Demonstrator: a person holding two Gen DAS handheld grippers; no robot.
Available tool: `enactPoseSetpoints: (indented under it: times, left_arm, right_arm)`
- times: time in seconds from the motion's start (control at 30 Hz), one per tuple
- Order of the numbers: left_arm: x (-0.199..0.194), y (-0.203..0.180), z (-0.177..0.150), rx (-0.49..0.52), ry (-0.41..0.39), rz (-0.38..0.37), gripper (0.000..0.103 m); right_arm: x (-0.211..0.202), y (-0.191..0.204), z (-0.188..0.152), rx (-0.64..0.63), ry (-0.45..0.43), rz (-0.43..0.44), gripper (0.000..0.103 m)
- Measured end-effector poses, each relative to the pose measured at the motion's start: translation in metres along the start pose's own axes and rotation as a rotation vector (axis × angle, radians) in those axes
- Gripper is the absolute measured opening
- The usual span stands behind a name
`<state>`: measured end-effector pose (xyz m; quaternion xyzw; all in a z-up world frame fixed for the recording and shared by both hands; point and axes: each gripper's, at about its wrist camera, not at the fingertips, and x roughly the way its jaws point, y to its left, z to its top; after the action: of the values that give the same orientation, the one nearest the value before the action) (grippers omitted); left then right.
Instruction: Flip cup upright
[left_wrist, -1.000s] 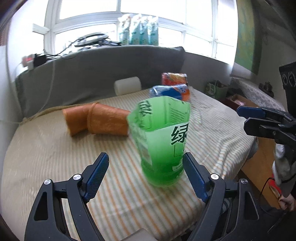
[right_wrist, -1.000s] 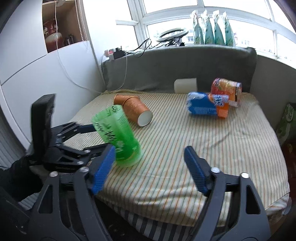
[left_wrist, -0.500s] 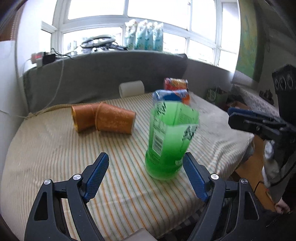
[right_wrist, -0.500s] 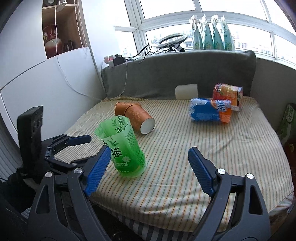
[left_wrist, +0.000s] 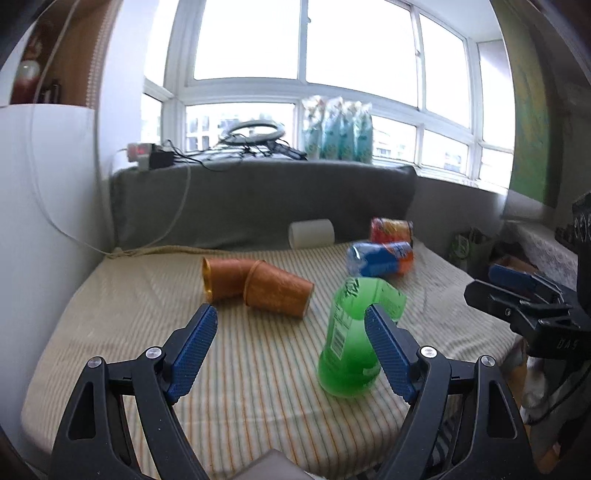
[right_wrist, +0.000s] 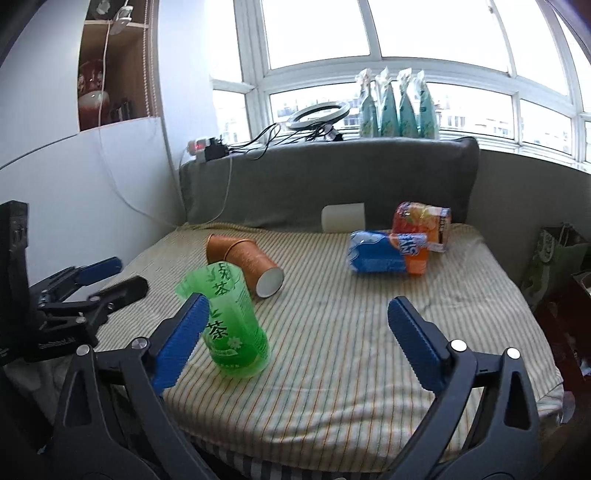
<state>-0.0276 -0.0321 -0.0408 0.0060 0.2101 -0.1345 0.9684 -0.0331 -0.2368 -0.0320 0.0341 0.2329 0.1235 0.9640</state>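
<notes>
A green cup cut from a tea bottle (left_wrist: 351, 343) stands upright on the striped mattress (left_wrist: 147, 295), open end up; it also shows in the right wrist view (right_wrist: 232, 325). My left gripper (left_wrist: 291, 350) is open and empty, and the cup stands ahead of it behind its right finger. My right gripper (right_wrist: 295, 343) is open and empty, with the cup ahead by its left finger. Two orange paper cups (left_wrist: 273, 288) lie on their sides behind it, also in the right wrist view (right_wrist: 247, 262).
A blue-orange cup (right_wrist: 388, 254), an orange cup (right_wrist: 421, 221) and a white cup (right_wrist: 343, 218) lie on their sides at the back. A grey headboard (right_wrist: 332, 177) backs the mattress. A white wall (right_wrist: 74, 192) is on the left. The mattress edge is close in front.
The green cup was between my left gripper's fingers and tilted; it now stands upright and free. Both grippers have drawn back from it.
</notes>
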Motion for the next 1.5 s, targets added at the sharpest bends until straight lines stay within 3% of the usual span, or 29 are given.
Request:
enactPoseSetpoints:
  times: [0.27, 0.57, 1.5]
  left_arm:
    - [-0.018, 0.003, 0.006, -0.015, -0.083, 0.074, 0.089]
    - [-0.015, 0.008, 0.007, -0.043, -0.070, 0.081, 0.090]
    - [-0.017, 0.010, 0.004, -0.048, -0.068, 0.079, 0.090]
  right_arm:
    - [-0.001, -0.002, 0.007, 0.010, -0.031, -0.100, 0.103]
    - [0.003, -0.003, 0.013, 0.034, -0.039, -0.198, 0.103]
    - [0.006, 0.009, 0.014, -0.003, -0.037, -0.181, 0.103]
